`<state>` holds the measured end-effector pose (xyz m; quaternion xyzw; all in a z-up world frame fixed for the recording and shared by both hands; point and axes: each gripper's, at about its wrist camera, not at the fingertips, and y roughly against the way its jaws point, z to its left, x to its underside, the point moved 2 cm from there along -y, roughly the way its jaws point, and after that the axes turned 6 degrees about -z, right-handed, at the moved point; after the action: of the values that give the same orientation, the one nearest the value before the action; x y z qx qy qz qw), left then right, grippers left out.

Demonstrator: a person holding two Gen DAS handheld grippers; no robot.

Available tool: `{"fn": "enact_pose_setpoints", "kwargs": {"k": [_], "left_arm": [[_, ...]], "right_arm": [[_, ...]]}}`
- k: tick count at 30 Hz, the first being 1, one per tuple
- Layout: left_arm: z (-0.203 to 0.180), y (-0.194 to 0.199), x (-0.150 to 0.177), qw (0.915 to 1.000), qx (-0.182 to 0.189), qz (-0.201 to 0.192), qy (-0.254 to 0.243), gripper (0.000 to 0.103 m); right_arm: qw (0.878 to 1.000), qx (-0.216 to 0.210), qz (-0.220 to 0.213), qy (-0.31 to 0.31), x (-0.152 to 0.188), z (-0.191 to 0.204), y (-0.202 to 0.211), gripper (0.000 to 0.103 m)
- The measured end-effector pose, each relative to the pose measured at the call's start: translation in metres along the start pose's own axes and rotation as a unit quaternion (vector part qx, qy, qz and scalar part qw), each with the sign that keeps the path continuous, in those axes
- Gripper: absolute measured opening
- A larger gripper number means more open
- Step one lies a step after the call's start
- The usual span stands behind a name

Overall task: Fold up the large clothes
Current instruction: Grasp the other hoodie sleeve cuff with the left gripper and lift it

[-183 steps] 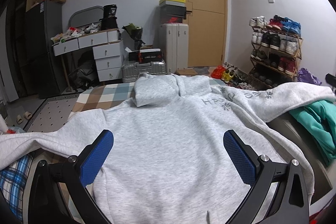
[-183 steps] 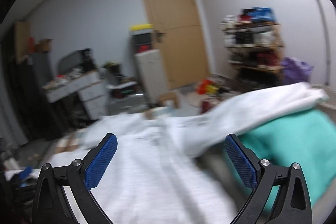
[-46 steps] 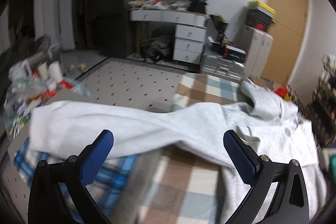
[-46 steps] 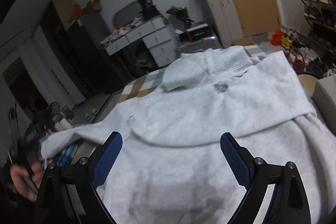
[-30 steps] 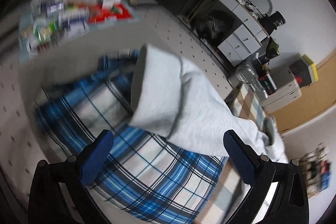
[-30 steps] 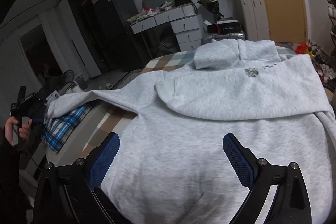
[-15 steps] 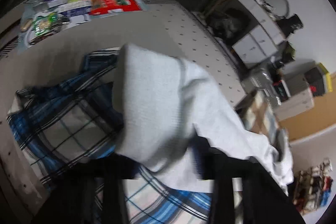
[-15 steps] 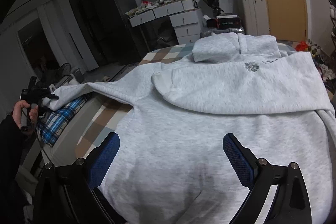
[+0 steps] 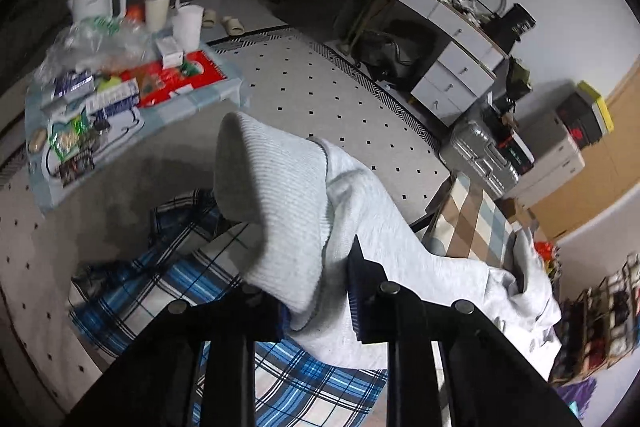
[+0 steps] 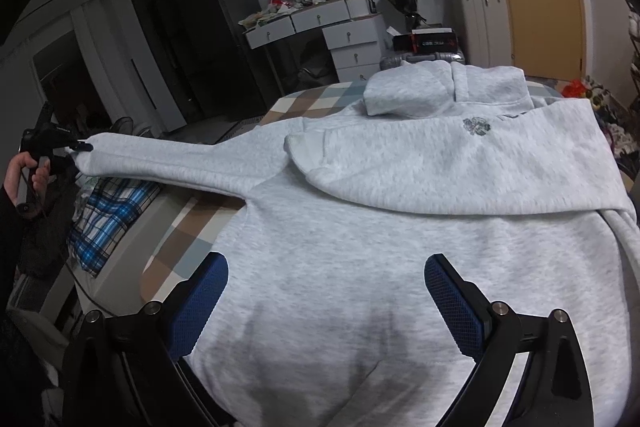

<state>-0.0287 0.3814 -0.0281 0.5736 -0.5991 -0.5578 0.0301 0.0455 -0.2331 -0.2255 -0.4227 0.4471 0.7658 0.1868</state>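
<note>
Grey hoodie [image 10: 400, 267] cuff [image 9: 276, 211] clamped in raised left gripper [image 9: 316, 303]; right gripper [image 10: 326, 307] apart above the hem.

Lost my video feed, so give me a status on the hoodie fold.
Left gripper shut on sleeve cuff. Right gripper open above hoodie. Other sleeve folded across the chest. Nothing in the way.

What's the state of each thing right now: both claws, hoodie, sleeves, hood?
left claw: shut on the left sleeve cuff
right claw: open, over the hoodie hem, gripping nothing
hoodie: laid flat on the checked bed cover, not yet fully folded
left sleeve: stretched out sideways, lifted off the bed
right sleeve: folded across the chest
hood: lying flat at the far end
plaid shirt: crumpled beside the bed
</note>
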Motion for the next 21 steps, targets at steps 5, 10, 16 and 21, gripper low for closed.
{"fn": "enact_pose_setpoints", "kwargs": {"k": [5,10,16,21], "left_arm": [[-0.010,0.014,-0.006,0.9996,0.023,-0.015,0.012,0.017],[-0.091,0.070,-0.013,0.9931,0.085,-0.064,-0.051,0.017],[-0.254,0.118,0.024,0.9638,0.205,-0.042,-0.165,0.017],[-0.391,0.106,0.101,0.9302,0.262,0.016,-0.256,0.017]], "right_arm": [[1.000,0.005,-0.008,-0.010,-0.003,-0.006,0.006,0.100],[0.998,0.024,-0.021,-0.048,-0.010,-0.024,0.015,0.100],[0.987,0.080,-0.042,-0.134,-0.013,-0.064,0.038,0.100],[0.968,0.104,-0.055,-0.221,0.006,-0.100,0.071,0.100]]}}
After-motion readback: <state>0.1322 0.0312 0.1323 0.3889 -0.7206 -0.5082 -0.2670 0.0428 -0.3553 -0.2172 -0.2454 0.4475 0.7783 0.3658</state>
